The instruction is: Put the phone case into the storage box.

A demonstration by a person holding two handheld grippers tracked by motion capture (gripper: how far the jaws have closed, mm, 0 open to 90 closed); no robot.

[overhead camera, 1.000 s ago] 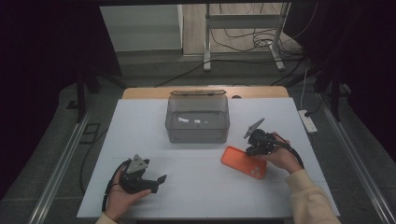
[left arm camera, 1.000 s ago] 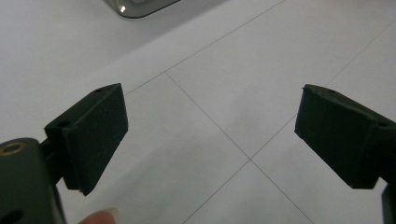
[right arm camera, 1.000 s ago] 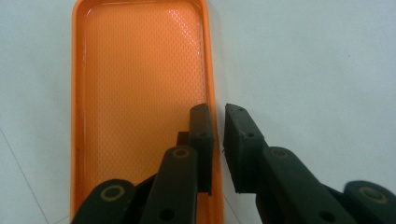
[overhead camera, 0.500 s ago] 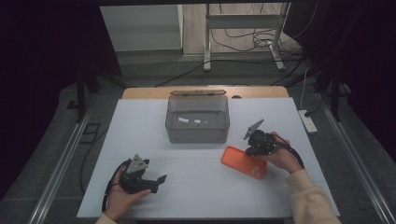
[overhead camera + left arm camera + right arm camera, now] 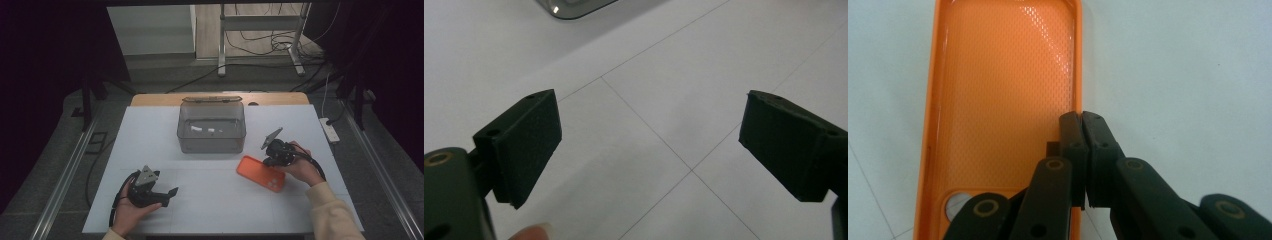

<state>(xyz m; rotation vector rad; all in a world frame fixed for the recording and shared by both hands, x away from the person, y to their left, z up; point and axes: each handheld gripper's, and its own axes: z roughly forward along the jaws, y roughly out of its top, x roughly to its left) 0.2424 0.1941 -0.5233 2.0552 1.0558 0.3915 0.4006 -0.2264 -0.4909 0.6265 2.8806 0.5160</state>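
Behind orange phone case [image 5: 260,173], clear bin [image 5: 211,131]

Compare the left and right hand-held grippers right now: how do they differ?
The left hand-held gripper stands wide open over bare table; the right hand-held gripper has just been closing and is pinched shut on the orange phone case's side wall. Both have black jaws and are held low over the table.
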